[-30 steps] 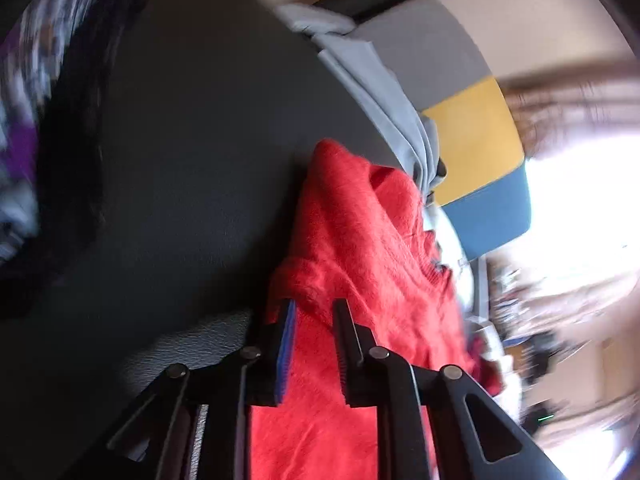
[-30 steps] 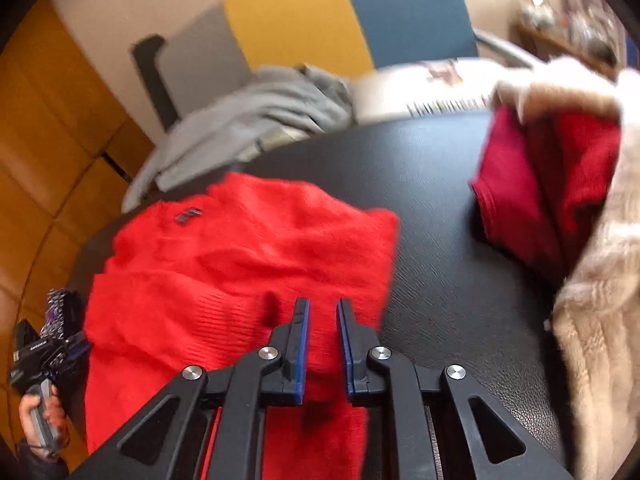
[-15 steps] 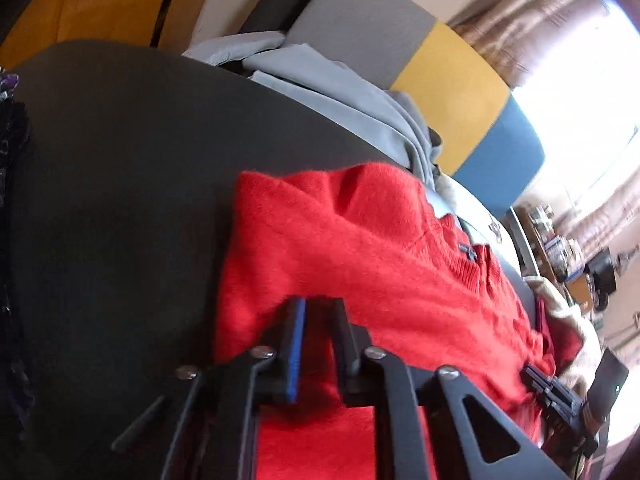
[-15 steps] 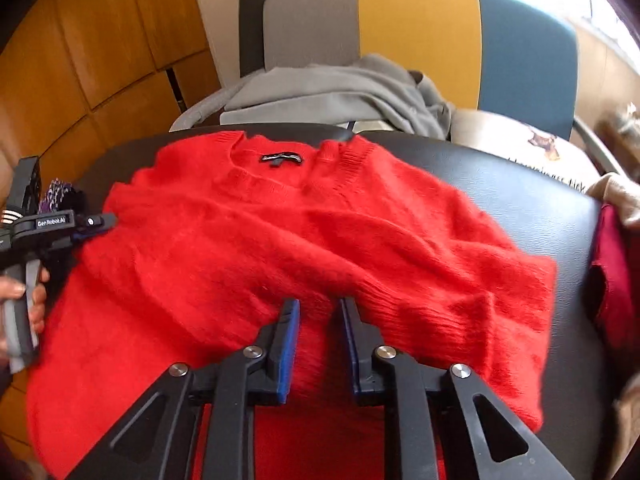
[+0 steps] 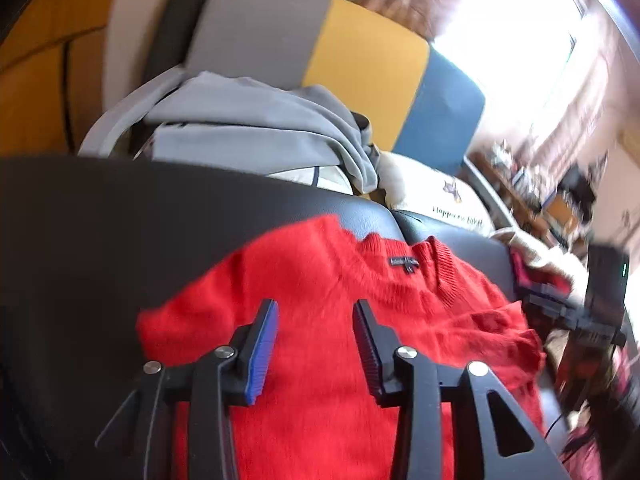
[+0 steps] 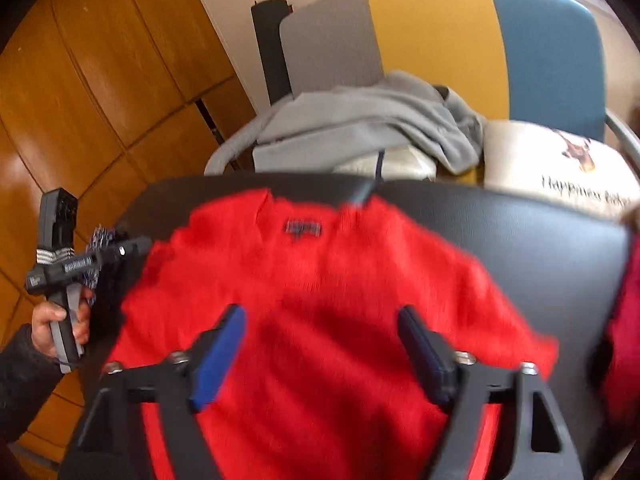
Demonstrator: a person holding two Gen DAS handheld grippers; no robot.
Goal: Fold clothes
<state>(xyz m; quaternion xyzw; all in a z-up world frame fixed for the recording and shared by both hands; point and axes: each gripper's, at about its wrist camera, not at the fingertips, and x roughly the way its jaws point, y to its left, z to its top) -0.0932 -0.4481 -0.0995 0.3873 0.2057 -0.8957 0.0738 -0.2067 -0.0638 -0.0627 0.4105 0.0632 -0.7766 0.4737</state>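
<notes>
- While the jaws of both tongs are opening, a red knitted sweater is seen spread flat on the black counter, its collar label turned toward the far edge
- The left tongs are released above the sweater, nothing being pinched between the pads
- The right tongs are spread wider, likewise clear of the knit
- In the right wrist view, the left tongs are held by a hand at the sweater's left side
- A grey garment is draped on a grey, yellow and blue chair behind the counter
- A cream printed cushion is lying beside the grey garment
</notes>
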